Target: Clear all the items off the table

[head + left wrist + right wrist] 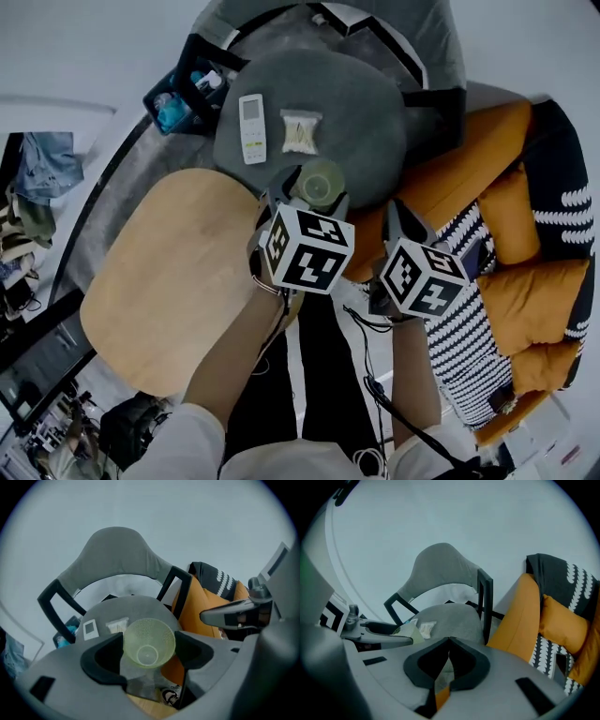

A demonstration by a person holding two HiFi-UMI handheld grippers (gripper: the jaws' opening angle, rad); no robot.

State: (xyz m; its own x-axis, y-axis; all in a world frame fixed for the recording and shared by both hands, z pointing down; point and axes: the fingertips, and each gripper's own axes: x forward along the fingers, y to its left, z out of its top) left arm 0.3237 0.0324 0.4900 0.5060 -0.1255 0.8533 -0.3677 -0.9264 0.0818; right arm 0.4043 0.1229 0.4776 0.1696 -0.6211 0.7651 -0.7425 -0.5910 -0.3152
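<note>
A pale green translucent cup (148,643) sits between the jaws of my left gripper (149,649), which is shut on it; in the head view the cup (319,183) is held above the near edge of the round grey table (366,112). On that table lie a white remote (252,127) and a small clear packet (301,131), also seen as the remote (89,628) and packet (116,624) in the left gripper view. My right gripper (447,656) is shut with nothing in it, held to the right by the orange sofa (525,272).
A light wooden oval table (159,281) lies at the left. A grey chair with black arms (375,28) stands behind the round table. A dark basket with blue items (183,94) sits on the floor at back left. Patterned cushions (469,319) lie on the sofa.
</note>
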